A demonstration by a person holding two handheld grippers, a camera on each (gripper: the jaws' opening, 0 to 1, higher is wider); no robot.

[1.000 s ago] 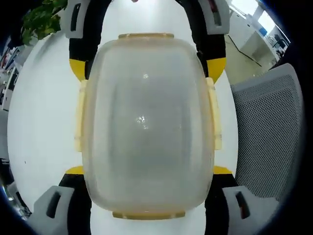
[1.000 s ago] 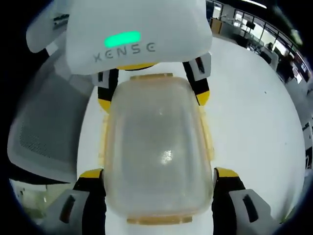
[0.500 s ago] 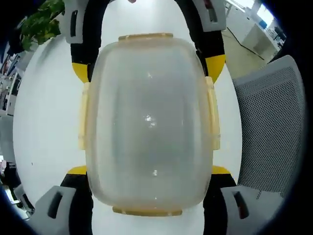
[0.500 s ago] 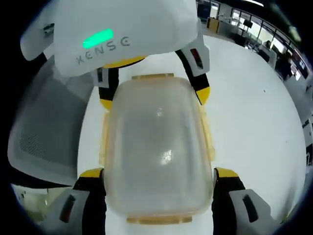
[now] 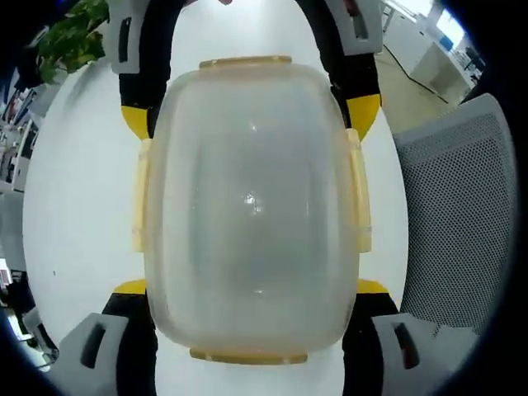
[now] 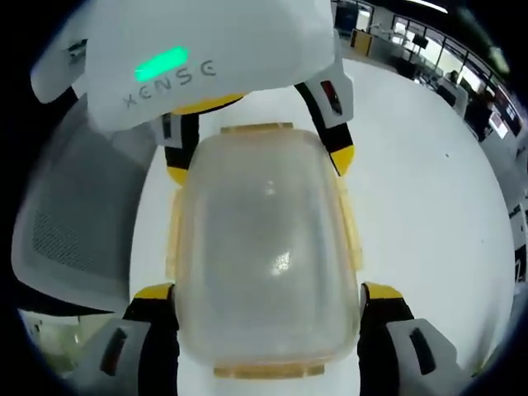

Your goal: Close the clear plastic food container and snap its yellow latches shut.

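Straddling the container point(image 5: 252, 206) from opposite ends, both grippers sit with jaws spread wide, the box lying between them on the white table point(image 5: 74, 206). The left gripper point(image 5: 247, 330) flanks the near end in its own view, and the right gripper point(image 5: 252, 91) comes in from 12 o'clock. Whether the yellow tips touch the walls, I cannot tell.

Lid point(image 6: 264, 247) looks seated – so the closing step seems done and latching is in hand. Pale yellow latches point(image 5: 360, 198) run along the long sides at 3 and 9 o'clock, with shorter ones at 12 and 6; whether any is snapped down is unclear. Next move probably calls for pressing each flap toward the wall until it clicks.

Container is frosted, glossy plastic – a rounded rectangle, domed, showing small glints. A mesh chair point(image 5: 445, 214) stands at 3 o'clock.
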